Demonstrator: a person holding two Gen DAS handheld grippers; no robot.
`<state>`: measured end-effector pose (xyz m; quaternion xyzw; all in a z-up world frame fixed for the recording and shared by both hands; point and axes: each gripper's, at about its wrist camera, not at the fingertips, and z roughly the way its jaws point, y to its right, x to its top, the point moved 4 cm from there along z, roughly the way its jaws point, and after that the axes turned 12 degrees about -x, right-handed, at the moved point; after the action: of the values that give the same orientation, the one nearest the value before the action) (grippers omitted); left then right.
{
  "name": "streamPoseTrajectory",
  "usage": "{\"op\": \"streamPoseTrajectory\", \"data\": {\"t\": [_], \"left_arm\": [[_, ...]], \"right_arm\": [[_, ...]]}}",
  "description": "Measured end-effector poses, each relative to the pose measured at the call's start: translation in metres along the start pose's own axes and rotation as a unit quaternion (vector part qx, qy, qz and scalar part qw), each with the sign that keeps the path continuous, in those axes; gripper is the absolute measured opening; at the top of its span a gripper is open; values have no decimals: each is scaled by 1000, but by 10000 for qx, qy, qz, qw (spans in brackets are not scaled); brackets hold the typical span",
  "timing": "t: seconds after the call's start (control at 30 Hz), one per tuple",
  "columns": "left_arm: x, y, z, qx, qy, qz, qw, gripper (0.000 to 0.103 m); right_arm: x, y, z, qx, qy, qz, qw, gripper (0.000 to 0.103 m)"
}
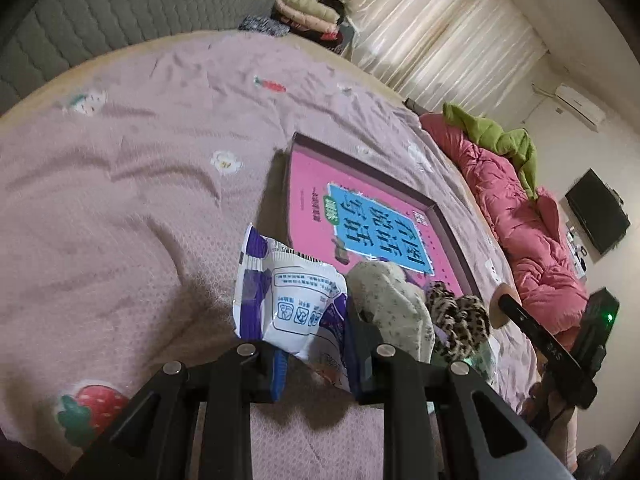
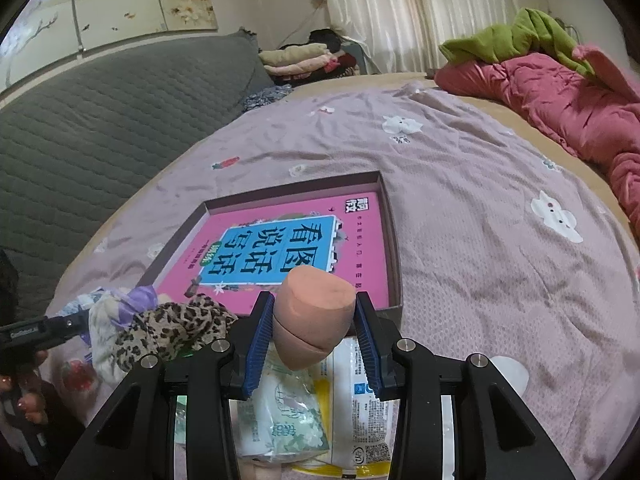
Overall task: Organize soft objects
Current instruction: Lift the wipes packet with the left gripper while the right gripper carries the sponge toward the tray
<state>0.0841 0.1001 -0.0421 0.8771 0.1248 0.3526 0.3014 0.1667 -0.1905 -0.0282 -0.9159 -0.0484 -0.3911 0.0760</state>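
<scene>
While both grippers carry something soft, the scene reads as follows, with every place given relative to the pink box.

Landmark: pink box, a shallow open tray lying flat on the lilac bedspread, its floor printed with a blue panel of large characters.

Step in hand: judged as the carry stage; two soft items are gripped and seem to be heading for the box, which holds nothing loose yet.

Left gripper: jaws drawn fairly close together, pinching the lower edge of a white and purple packet.

Packet, place: raised just short of the box's near-left corner, outside its rim.

Packet, look: thin crinkled plastic film, puffy, printed with blue icons and a barcode; it flops sideways above the jaws.

Right gripper: jaws partly open, blue ribbed pads pressed on both sides of a peach sponge.

Sponge, place: just in front of the box's near rim, slightly above it.

Sponge, look: egg-shaped, matte, with a flat slanted top and a seam around its middle; it appears slightly squeezed.

Still outside: leopard-print cloth, floral cloth and more sachets, heaped by the box's near edge.

Next move, judged: bring each item over the rim, lower it, then open so the light packet does not slide out.
</scene>
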Motion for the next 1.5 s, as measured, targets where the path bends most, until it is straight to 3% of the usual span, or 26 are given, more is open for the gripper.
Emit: {"op": "streamPoseTrajectory", "data": {"t": [0.53, 0.7, 0.93, 1.3, 1.5], "left_arm": [[16, 21, -44, 126, 875, 439, 9951, 24], [19, 27, -50, 45, 948, 497, 9942, 24], [21, 32, -40, -21, 913, 534, 9944, 24], [34, 34, 17, -69, 710, 618, 9955, 24], [51, 29, 57, -227, 298, 566, 9977, 24]], "right_arm": [[11, 3, -18, 3, 312, 35, 9995, 42], [12, 2, -16, 12, 313, 9, 9995, 42], [16, -2, -18, 86, 376, -17, 9993, 42], [26, -14, -1, 54, 321, -354, 9988, 42], [27, -11, 21, -140, 53, -536, 9985, 42]]}}
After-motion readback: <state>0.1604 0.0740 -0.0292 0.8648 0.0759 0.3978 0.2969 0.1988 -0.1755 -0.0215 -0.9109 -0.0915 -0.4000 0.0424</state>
